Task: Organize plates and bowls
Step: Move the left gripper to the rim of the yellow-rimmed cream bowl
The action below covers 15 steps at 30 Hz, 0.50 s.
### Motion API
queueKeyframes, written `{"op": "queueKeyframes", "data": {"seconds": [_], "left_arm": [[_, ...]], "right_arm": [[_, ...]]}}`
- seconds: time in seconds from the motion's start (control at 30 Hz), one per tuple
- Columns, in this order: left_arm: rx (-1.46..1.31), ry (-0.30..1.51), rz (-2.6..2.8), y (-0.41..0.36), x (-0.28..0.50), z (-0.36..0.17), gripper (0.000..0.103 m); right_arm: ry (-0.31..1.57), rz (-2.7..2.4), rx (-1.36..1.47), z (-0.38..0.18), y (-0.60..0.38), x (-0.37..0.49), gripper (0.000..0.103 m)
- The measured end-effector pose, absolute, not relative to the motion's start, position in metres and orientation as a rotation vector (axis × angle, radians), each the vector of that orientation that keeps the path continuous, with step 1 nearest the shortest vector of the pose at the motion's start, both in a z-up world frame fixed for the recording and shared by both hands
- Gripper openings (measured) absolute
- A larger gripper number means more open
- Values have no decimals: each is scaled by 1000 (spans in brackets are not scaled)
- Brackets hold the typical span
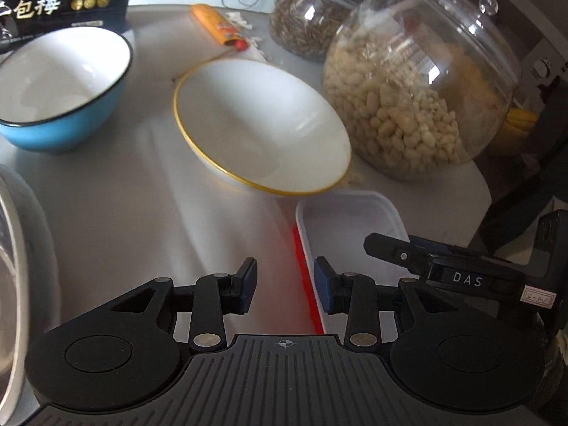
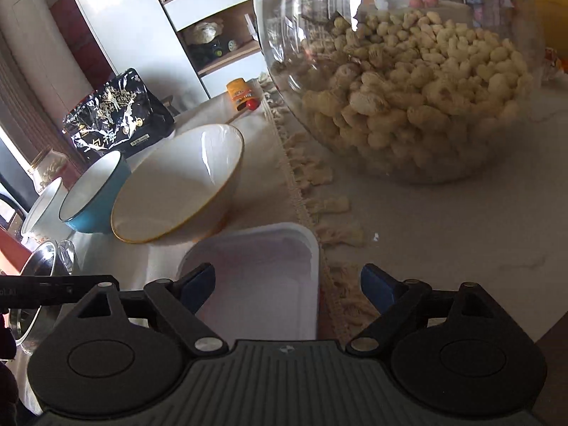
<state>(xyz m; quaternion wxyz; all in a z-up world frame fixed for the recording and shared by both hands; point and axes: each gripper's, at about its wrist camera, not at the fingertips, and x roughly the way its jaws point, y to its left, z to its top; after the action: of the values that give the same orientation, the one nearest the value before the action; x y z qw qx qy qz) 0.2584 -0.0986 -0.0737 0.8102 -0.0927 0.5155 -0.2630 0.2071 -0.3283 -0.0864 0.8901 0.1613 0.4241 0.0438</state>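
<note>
Sitting on grey cloth (image 1: 142, 195): yellow-rimmed bowl (image 1: 261, 126) at twelve, unstacked. Hovering empty for reach: left gripper (image 1: 285, 285) half-open, right gripper (image 2: 287, 289) wide.

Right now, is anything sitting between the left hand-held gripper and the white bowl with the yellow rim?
Nothing visible. The left hand-held gripper is open and empty, with bare table up to the yellow-rimmed bowl. The plastic container lies off to the right of that line, the blue bowl to the left.
</note>
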Motion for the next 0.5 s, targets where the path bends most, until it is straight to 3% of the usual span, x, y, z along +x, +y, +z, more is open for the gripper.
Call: {"op": "queueKeyframes", "data": {"seconds": [0.13,0.17,0.2,0.27,0.5], "left_arm": [[-165,1164,-629,-133,258,-91,32],[-157,1163,-640,-139,259,-92,30],[-155,1159,-652,-144,259,-92,32],[-147,1135,-670,-157,264,-91,31],[-210,1114,-709,-183,292,-101,32]], "right_arm": [[905,169,355,-90,-334,191,91],[897,199,370,-89,-336,187,86],[894,218,386,-89,-339,185,73],[879,209,394,-85,-346,184,70],[797,78,401,-81,-374,207,70]]}}
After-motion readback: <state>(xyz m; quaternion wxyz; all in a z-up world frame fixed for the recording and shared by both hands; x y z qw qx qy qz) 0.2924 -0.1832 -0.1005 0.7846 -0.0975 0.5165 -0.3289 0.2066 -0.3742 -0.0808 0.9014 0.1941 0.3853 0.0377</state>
